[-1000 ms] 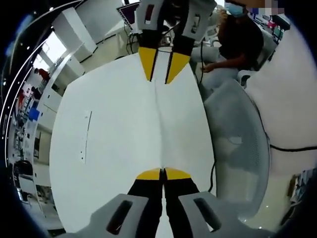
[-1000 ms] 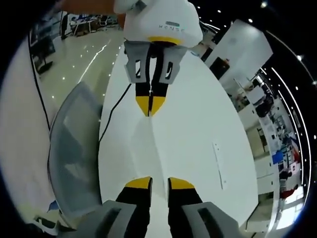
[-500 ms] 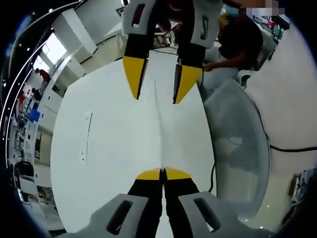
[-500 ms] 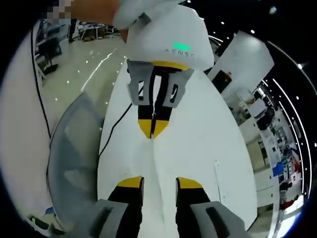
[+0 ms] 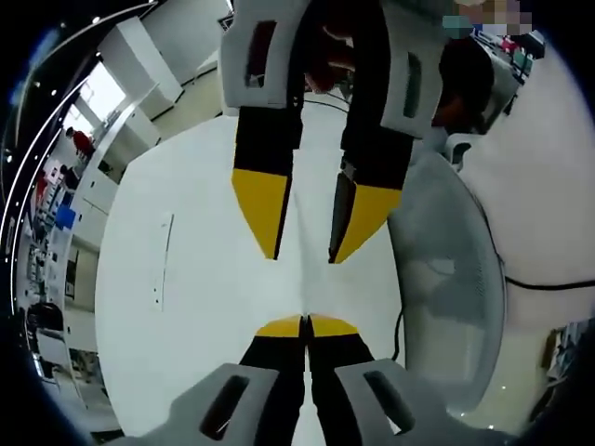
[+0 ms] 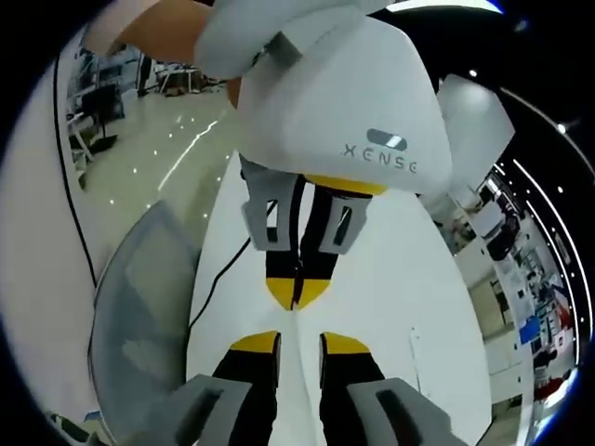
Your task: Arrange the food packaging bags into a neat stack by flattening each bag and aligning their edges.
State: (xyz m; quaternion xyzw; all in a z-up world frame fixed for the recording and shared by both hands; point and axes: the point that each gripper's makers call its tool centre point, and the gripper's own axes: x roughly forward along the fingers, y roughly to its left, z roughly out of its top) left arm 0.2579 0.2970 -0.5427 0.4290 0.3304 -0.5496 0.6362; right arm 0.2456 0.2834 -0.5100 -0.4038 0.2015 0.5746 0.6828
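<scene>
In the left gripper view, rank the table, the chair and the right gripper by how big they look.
1. White table: largest.
2-3. Right gripper and grey chair: they look close in size. The gripper is much nearer the camera, so I won't rank them.

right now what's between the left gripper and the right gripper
A bare stretch of white table, with a thin seam running along it, lies between the left gripper and the right gripper, as the left gripper view shows.
</scene>
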